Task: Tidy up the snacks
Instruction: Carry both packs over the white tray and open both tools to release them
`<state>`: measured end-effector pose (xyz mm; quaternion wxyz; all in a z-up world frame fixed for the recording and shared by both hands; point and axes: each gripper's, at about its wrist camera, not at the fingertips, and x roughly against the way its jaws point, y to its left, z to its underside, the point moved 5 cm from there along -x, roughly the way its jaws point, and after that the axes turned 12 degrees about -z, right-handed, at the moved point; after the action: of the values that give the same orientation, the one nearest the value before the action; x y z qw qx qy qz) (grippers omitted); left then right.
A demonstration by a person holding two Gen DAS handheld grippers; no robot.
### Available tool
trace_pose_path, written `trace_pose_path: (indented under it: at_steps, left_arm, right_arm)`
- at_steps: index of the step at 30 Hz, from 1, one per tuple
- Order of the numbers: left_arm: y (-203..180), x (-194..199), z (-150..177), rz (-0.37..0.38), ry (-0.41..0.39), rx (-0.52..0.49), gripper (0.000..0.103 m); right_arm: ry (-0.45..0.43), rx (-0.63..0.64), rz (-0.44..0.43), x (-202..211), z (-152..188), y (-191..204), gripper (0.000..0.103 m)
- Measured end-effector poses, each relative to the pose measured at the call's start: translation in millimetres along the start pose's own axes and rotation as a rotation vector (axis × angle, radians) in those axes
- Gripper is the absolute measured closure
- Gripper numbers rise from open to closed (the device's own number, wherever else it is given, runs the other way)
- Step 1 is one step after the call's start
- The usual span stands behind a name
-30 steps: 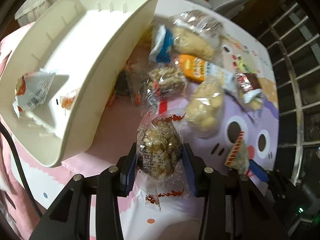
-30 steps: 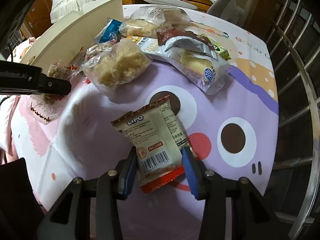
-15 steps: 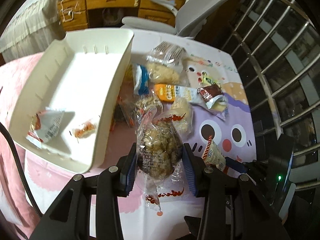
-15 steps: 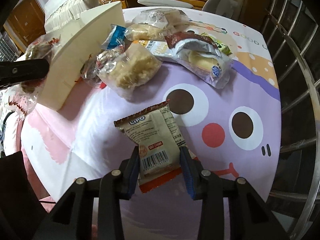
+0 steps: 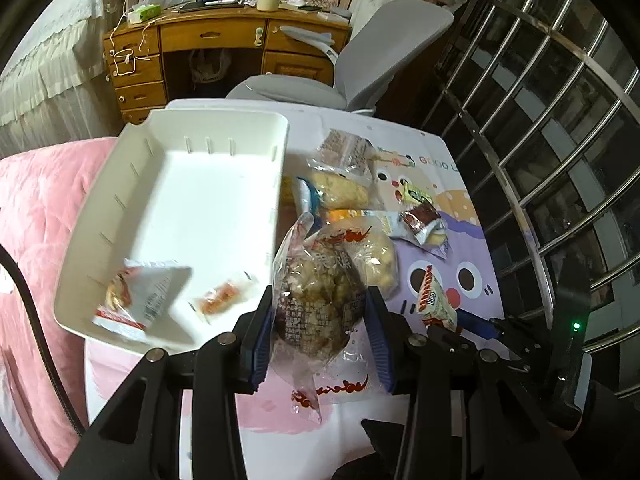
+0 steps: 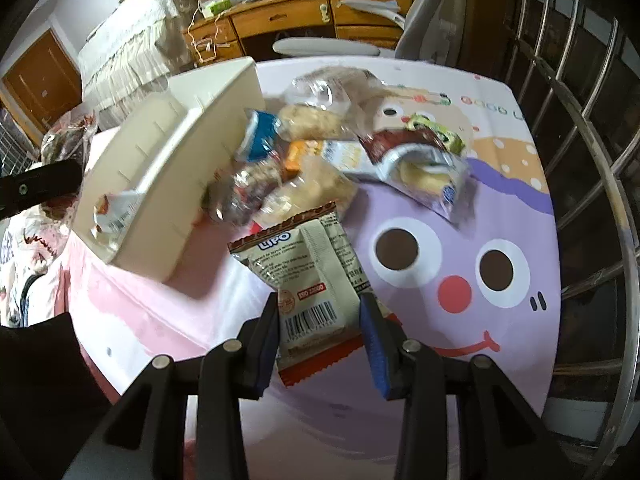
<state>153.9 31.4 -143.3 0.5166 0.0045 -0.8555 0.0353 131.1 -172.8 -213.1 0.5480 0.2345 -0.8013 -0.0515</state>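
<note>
My left gripper (image 5: 318, 330) is shut on a clear bag of brown puffed-rice snack (image 5: 320, 304) and holds it in the air above the table, just right of the white bin (image 5: 276, 184). The bin holds a white-and-red packet (image 5: 138, 302) and a small orange-filled wrapper (image 5: 222, 296). My right gripper (image 6: 320, 334) is shut on a cream Lipo biscuit packet (image 6: 316, 280), lifted off the cartoon tablecloth (image 6: 460, 280). That same Lipo packet (image 5: 434, 302) shows at the right in the left wrist view. The white bin (image 6: 168, 200) lies to the left in the right wrist view.
A heap of wrapped snacks (image 6: 320, 160) lies beside the bin: clear bags of pale puffs, a blue packet, an orange packet, a brown-and-silver cake wrapper (image 6: 424, 164). A grey office chair (image 5: 360, 60) and wooden desk (image 5: 192, 40) stand beyond. Metal railing (image 5: 560, 140) runs along the right; pink bedding (image 5: 40, 200) left.
Both grippers have risen with their packets, so the table and bin look smaller and farther. The right jaws drew in slightly on the Lipo packet early on.
</note>
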Motion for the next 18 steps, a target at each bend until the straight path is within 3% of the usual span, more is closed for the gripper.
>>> trace_pose_path:
  at_steps: [18]
  left_arm:
    - [105,11,-36,0.01,-0.059,-0.018,0.062]
  right_arm:
    - [-0.153,-0.012,-0.04,3,-47,102,0.064]
